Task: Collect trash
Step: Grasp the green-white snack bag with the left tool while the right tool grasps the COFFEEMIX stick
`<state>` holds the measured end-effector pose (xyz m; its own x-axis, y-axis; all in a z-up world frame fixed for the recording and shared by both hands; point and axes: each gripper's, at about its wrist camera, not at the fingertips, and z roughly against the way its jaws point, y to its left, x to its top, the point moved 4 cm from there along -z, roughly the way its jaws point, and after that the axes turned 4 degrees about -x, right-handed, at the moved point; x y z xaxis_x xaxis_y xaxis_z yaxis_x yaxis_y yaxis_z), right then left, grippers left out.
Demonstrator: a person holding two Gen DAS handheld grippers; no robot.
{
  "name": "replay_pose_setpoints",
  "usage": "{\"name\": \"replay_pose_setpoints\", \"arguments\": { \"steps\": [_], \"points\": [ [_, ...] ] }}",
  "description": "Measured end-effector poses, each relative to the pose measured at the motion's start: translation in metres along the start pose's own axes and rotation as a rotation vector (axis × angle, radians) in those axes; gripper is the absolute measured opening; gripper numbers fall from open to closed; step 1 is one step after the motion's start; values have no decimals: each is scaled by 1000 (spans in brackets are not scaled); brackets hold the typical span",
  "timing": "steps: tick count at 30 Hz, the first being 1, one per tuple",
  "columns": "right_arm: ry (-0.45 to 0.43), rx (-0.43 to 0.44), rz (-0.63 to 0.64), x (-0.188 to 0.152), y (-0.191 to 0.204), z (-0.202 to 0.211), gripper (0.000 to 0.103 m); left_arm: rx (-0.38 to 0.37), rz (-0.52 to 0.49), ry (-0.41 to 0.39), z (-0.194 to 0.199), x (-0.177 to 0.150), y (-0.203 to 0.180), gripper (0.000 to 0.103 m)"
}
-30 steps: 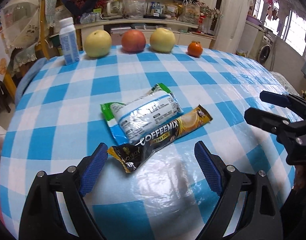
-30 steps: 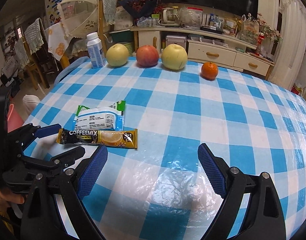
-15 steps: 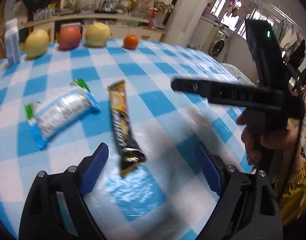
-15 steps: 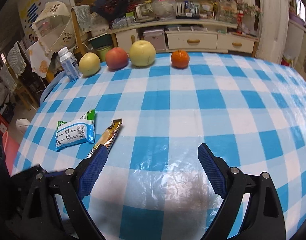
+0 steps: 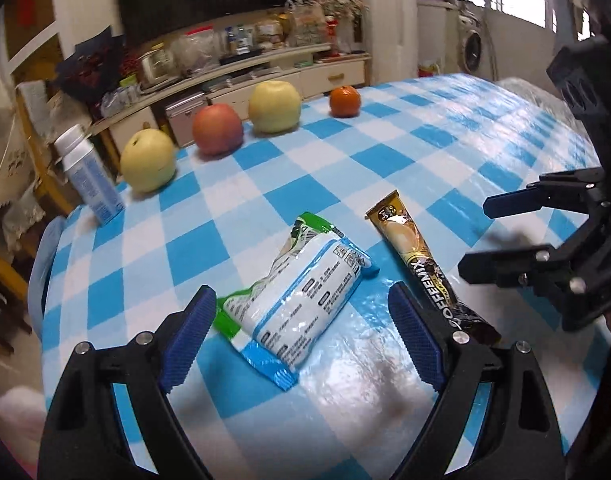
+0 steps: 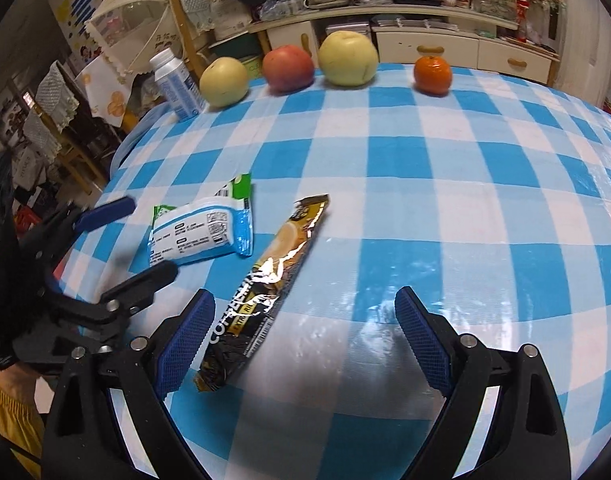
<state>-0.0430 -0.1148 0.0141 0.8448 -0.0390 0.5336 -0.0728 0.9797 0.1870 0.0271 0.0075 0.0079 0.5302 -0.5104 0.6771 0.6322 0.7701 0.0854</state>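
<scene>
Left wrist view: the left gripper (image 5: pixel 301 336) has its jaws spread wide and holds nothing; the white and blue wrapper (image 5: pixel 305 300) lies flat between the blue pads (image 5: pixel 187 336), apparently lined up for a pinch.
Right wrist view: the right gripper (image 6: pixel 301 340) is also wide open and empty, hovering over the near end of the coffee mix sachet (image 6: pixel 265 284), which lies beside the left pad, not centred in the gap.
Trash position: both pieces lie near the front of the checked tablecloth (image 6: pixel 445 184), the wrapper to the left, the sachet just right of it, close but apart.
Likely reason: one gripper per piece, so both could be lifted together; that is a guess.
Far edge: pale pear (image 5: pixel 147 160), red apple (image 5: pixel 217 128), yellow apple (image 5: pixel 275 106) and orange (image 5: pixel 344 101) stand in a row, with a small milk bottle (image 5: pixel 89 178) at the far left; none looks like trash.
Containers: no bin or bag shows in either view; the bottle is capped, contents unseen.
</scene>
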Motion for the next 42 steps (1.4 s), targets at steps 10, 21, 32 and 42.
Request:
{"name": "replay_pose_setpoints", "arguments": {
  "steps": [10, 21, 32, 42],
  "points": [
    [34, 41, 69, 0, 20, -14, 90, -66, 25, 37, -28, 4, 18, 88],
    [47, -9, 128, -3, 25, -28, 84, -63, 67, 78, -44, 1, 11, 64],
    [7, -14, 187, -1, 32, -31, 49, -2, 182, 68, -36, -2, 15, 51],
    [-31, -46, 236, -1, 40, -34, 33, 41, 337, 48, -22, -14, 29, 45]
  ]
}}
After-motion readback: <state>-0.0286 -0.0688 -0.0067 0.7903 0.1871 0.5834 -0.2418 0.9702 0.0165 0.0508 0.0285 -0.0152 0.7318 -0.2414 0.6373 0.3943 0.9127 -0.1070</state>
